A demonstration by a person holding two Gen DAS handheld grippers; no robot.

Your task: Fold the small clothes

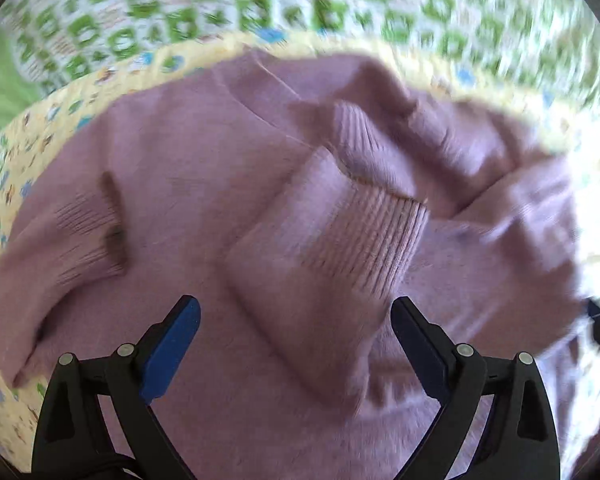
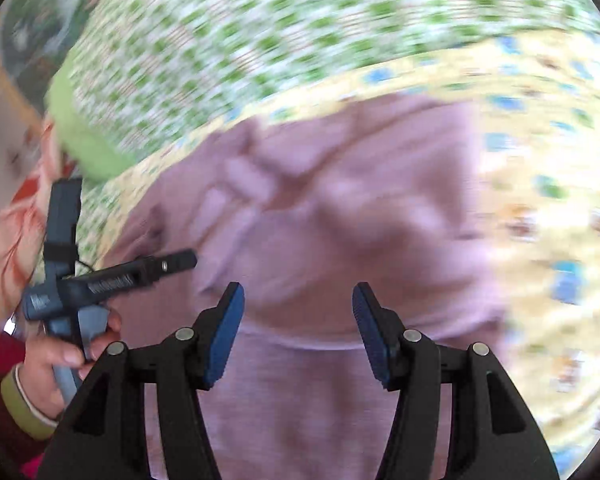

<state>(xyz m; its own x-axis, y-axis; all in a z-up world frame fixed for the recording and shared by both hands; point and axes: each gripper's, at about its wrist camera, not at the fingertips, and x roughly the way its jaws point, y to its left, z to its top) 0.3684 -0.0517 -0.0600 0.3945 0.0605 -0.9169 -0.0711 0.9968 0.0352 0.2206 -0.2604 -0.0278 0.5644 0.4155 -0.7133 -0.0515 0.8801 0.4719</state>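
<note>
Mauve knit sweater (image 1: pixel 204 184) lies spread on a yellow printed cloth (image 1: pixel 32 132), which rests over a green-and-white patterned cover (image 1: pixel 172 4); both views are smeared with motion blur, so fine detail is uncertain. At the left side of the left wrist view, one ribbed cuff (image 1: pixel 88 240) sits flat near the garment's edge, and a fold attempted there could drag the yellow cloth along if a finger catches it. Further right, a sleeve (image 1: pixel 300 300) is laid across the body, its ribbed cuff end (image 1: pixel 368 232) loose on top; I judge it likely to slide off when the next fold lifts the fabric beneath. The left gripper (image 1: pixel 296 320) hangs above this sleeve with jaws spread wide, holding nothing. Right of that the knit is bunched (image 1: pixel 480 148), and folding over those wrinkles would leave a lumpy bundle. In the right wrist view, the right gripper (image 2: pixel 298 304) likewise has its jaws apart and empty over the sweater; a shallow pinch could take only one layer.
</note>
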